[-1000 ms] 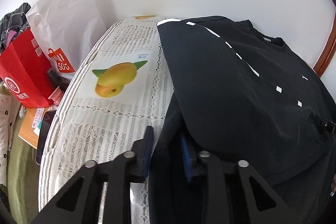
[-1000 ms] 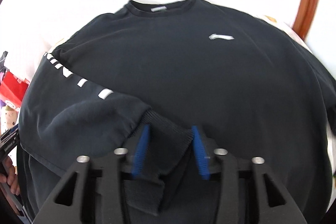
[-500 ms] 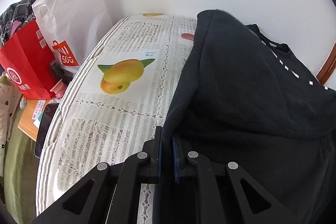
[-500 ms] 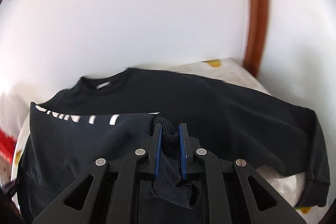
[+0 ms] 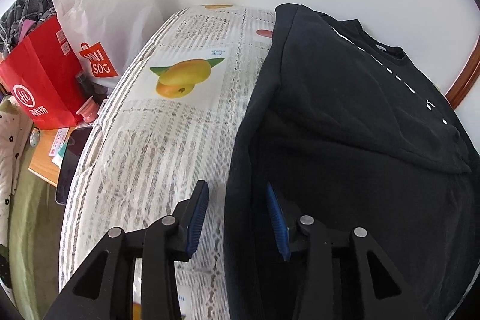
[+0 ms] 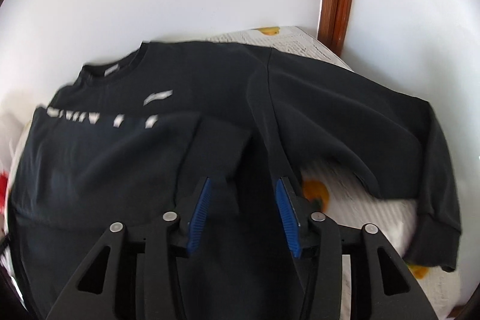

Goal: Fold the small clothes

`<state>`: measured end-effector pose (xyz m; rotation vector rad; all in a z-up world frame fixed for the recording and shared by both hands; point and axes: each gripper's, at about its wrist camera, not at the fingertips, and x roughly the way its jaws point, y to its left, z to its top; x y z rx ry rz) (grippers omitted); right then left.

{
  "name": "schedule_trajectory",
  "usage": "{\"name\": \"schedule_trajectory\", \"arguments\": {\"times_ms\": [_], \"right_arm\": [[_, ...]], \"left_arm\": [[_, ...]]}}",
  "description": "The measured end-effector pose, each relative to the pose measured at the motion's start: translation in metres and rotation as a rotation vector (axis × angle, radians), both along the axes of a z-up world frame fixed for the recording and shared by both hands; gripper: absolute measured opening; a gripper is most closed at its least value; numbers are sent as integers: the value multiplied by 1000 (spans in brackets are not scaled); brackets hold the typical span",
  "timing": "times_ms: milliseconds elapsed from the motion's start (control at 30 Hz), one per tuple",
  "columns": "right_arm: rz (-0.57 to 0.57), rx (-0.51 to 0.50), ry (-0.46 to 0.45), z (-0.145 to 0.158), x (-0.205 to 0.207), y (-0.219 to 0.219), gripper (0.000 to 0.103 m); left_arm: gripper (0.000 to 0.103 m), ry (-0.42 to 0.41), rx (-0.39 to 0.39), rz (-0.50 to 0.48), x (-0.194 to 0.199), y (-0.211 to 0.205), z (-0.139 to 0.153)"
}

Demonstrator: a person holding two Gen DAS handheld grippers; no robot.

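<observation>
1. The black sweatshirt (image 6: 228, 116) lies spread on the patterned tablecloth (image 5: 168, 140), one sleeve already folded across the chest with its white lettering on top, the other sleeve (image 6: 390, 140) still stretched out towards the table's far edge.

2. The left gripper (image 5: 237, 218) has just been opening: its jaws stand partly apart with the garment's side edge between them, the pads not pressing on it. If the hand pulls away carelessly, a pad could snag that edge and drag the fold open.

3. The right gripper (image 6: 244, 215) has also just been opening, and hangs over the cloth beside the folded sleeve's cuff (the view is motion-blurred, so contact is hard to judge). Nothing looks pinched.

4. The outstretched sleeve's cuff (image 6: 432, 245) sits near the table edge; a tug on the body could slide it off.

5. A grab that takes only the top layer would likely wrinkle the next fold.
</observation>
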<state>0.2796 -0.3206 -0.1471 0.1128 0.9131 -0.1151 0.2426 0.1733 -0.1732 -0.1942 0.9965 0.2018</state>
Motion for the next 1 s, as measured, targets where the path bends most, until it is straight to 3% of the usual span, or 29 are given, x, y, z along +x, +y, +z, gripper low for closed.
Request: {"name": "schedule_trajectory", "arguments": {"times_ms": [133,300,400,500,633,667,700,733,767,800,833,1000], "right_arm": [[39,-87,20,-9,-52,-8,54],[105,-98,26,-26,-106,-19,55],[103,-92,42,-38,-132,-25,55],[102,-58,44,-45,-152,-30,55],[90,12,39,-48,-170,-34,54],[88,17,31,-49,-174,-34,51],[92,10,23,-50,-177,-33,37],[113,-4,7,-50,-181,-30,17],[144,-6,-3,-50,-184,-26,9],[162,-7,-8,-50,-186,-24,8],[165,-25,-16,-50,-189,-21,8],[160,-33,-25,-49,-198,-20,8]], "left_arm": [[47,10,-30,-45,-32,-7,-2],[48,11,-62,-68,-70,-17,-2],[48,11,-65,-89,-91,-25,-1],[48,-1,-17,-101,-109,-33,0],[45,-21,-17,-65,-125,-33,0],[42,-26,-6,-49,-127,-32,0],[36,-28,6,-39,-127,-33,0],[28,-32,13,-34,-129,-33,0],[23,-39,3,-33,-131,-33,1],[13,-42,-13,-35,-132,-32,1],[9,-44,-25,-39,-134,-32,1],[7,-36,-6,-45,-145,-32,3]]}}
